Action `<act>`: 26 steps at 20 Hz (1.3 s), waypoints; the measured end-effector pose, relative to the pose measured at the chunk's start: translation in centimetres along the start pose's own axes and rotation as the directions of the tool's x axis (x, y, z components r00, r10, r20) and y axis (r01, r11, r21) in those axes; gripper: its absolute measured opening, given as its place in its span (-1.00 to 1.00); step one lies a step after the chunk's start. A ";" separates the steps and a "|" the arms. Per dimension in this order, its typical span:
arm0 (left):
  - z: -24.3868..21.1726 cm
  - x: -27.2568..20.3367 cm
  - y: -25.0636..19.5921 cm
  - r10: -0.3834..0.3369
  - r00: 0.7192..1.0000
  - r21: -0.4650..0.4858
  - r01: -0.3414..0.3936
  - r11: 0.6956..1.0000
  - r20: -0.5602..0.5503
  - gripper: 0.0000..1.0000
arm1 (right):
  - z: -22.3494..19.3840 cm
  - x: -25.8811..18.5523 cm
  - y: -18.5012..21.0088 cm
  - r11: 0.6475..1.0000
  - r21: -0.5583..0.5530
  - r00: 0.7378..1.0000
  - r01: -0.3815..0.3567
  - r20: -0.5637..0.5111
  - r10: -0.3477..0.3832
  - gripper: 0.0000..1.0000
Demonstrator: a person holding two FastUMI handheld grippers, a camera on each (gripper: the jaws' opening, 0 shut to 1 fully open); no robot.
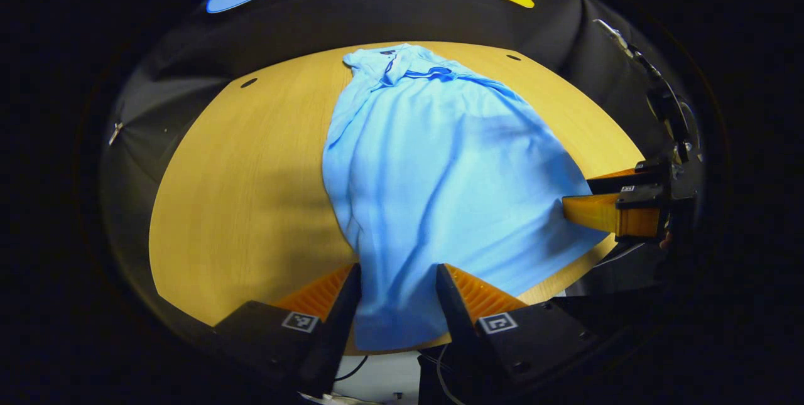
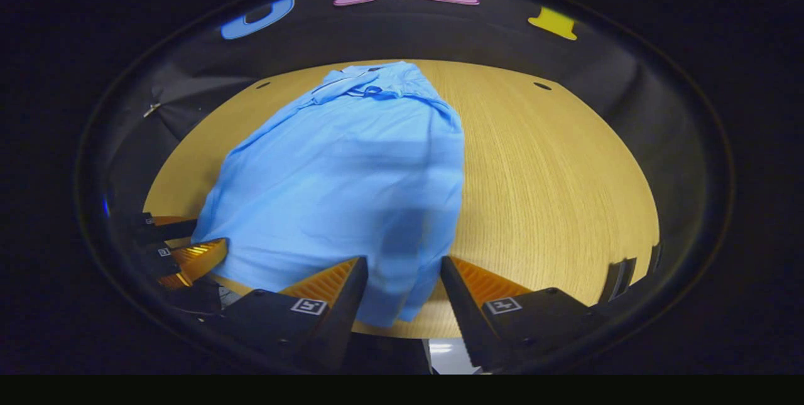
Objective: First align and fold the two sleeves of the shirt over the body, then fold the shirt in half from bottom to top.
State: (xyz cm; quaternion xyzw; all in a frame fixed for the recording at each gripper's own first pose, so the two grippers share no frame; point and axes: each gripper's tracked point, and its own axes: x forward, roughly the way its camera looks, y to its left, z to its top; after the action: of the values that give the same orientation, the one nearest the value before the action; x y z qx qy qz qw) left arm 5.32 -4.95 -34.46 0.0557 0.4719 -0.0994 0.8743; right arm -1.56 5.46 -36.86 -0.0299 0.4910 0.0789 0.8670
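Observation:
A light blue shirt (image 1: 440, 166) lies lengthwise on the round wooden table (image 1: 251, 191), collar at the far end, and no sleeve sticks out to either side. Its bottom hem hangs a little over the near edge. In the left gripper view my left gripper (image 1: 399, 279) is open, its fingers straddling the hem's left part. My right gripper (image 1: 581, 194) reaches in from the right at the hem's other corner. In the right gripper view the shirt (image 2: 352, 179) has its near corner between the spread fingers of my right gripper (image 2: 402, 270), which is open. The left gripper (image 2: 207, 234) sits at the far left.
Bare wood of the table (image 2: 553, 179) spreads to the right of the shirt and to its left. Small dark holes (image 1: 249, 83) (image 2: 541, 85) mark the tabletop near the back. The black cloth wall rings the table.

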 end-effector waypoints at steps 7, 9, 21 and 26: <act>0.9 0.3 -2.3 -0.086 0.996 -0.110 0.089 0.990 0.032 -0.86 | 0.5 0.2 0.9 0.992 -0.039 0.992 -0.118 -0.051 0.116 -0.89; 1.0 0.2 -2.2 -0.109 0.994 -0.153 0.112 0.982 0.026 -0.86 | 0.7 0.3 0.9 0.989 -0.024 0.987 -0.149 -0.066 0.147 -0.86; 13.0 -4.7 -0.3 -0.074 0.975 -0.194 0.116 0.974 0.208 -0.87 | 13.4 -2.9 0.5 0.975 -0.056 0.968 -0.214 0.120 0.219 -0.87; 23.0 -6.9 1.8 -0.059 0.948 -0.229 0.135 0.964 0.313 -0.88 | 23.1 -4.4 -0.8 0.974 -0.047 0.947 -0.223 0.226 0.227 -0.92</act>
State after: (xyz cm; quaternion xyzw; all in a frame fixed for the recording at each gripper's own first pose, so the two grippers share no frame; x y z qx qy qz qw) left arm 20.78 -6.76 -16.07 -0.0932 0.3428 -0.0904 0.9304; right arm 15.91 7.19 -21.24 0.0267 0.3869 0.1852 0.9030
